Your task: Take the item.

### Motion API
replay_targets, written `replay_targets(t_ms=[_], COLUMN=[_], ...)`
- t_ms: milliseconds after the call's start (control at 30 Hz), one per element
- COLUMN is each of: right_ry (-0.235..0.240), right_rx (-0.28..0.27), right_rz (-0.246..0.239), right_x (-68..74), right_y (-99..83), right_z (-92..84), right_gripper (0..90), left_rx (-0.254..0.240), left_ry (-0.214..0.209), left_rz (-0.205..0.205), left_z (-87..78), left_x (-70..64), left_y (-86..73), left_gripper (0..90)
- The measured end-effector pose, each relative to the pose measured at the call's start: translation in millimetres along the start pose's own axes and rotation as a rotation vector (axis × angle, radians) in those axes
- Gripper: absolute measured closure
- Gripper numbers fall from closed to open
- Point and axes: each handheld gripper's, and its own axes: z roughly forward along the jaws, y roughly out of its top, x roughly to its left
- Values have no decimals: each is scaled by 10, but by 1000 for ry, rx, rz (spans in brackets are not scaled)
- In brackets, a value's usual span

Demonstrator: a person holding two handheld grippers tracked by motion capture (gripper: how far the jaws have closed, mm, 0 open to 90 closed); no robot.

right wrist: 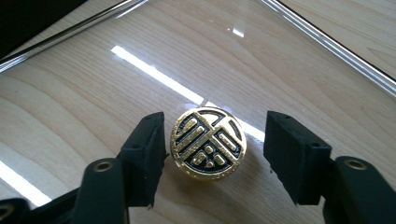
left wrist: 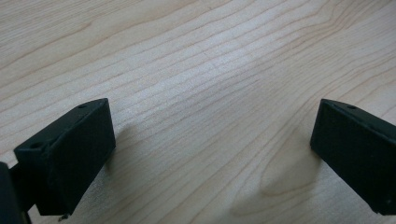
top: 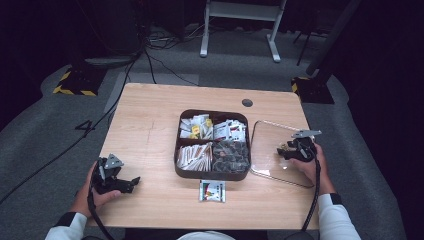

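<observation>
Gold-and-black, the round knob [right wrist: 208, 142] of the clear glass lid [top: 270, 145] sits right between the jaws of the right gripper [right wrist: 212, 156], whose jaws stand apart around it: one pad [right wrist: 152, 149] is touching or nearly so, the other [right wrist: 292, 154] leaves a gap. The lid lies flat on the wooden table [top: 150, 125], just right of the divided tray [top: 178, 150] of sachets (one loose packet [top: 212, 190] lies in front of it). What matters next, I judge, is closing squarely across the knob. The left gripper [left wrist: 212, 154] rests wide open over bare wood, well apart from it
</observation>
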Motion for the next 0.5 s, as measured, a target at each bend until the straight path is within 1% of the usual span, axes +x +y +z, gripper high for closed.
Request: replay_targets(t_ms=[100,167,200,367,500], right_ry=[2,17,36,62,65], right_rx=[-7,-19,-29,-36,-42], right_rz=[3,20,26,15,14], right_x=[-22,-40,-48,-41,-40], right_y=[-13,-25,-34,-37,-45], right_z=[11,19,24,19,16], right_gripper=[442,462,490,582,589], left_rx=[0,0,0,-2,-1], left_ry=[0,0,0,-1,-1], left_rz=[0,0,0,-1,-1], left_z=[0,0,0,2,2], left_x=[0,0,0,0,0], left_y=[0,0,0,0,0], left_gripper=[1,2,1,1,1])
